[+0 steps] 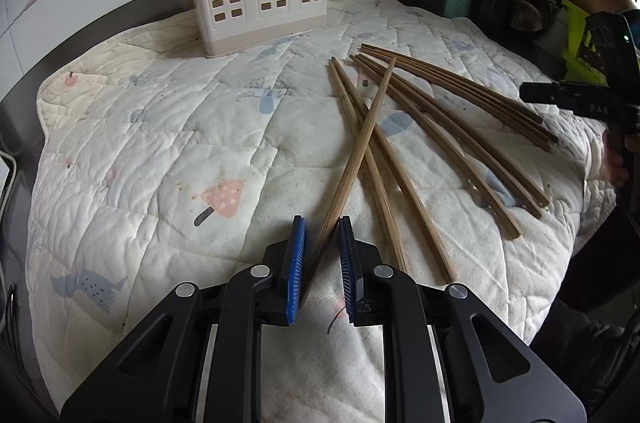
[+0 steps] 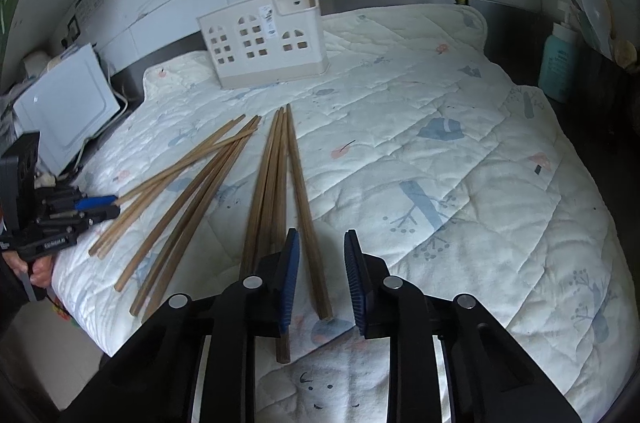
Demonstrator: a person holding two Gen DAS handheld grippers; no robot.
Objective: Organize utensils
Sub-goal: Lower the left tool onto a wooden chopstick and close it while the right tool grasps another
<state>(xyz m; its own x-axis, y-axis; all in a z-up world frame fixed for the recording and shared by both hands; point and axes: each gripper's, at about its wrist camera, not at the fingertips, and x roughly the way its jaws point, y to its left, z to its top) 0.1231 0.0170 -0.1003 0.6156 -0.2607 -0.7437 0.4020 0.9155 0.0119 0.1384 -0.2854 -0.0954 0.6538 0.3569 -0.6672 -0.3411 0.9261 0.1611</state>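
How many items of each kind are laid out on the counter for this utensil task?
Wooden chopsticks: 10 (they overlap, so the count is my best reading)
Beige utensil holder: 1
Quilted mat: 1
Total: 12

The left claw (image 1: 322, 255) has blue pads (image 1: 297, 263) and pinches one long brown chopstick (image 1: 360, 151). That stick tilts up and crosses over two others. More wooden chopsticks (image 1: 448, 127) lie spread out like a fan on a white quilted mat (image 1: 160, 143) with little pink and blue pictures. At the back of the mat stands a cream holder (image 1: 256, 7) with window-shaped holes, upright against the wall. The right claw (image 1: 576, 101) pokes in from the right edge, near the far sticks.
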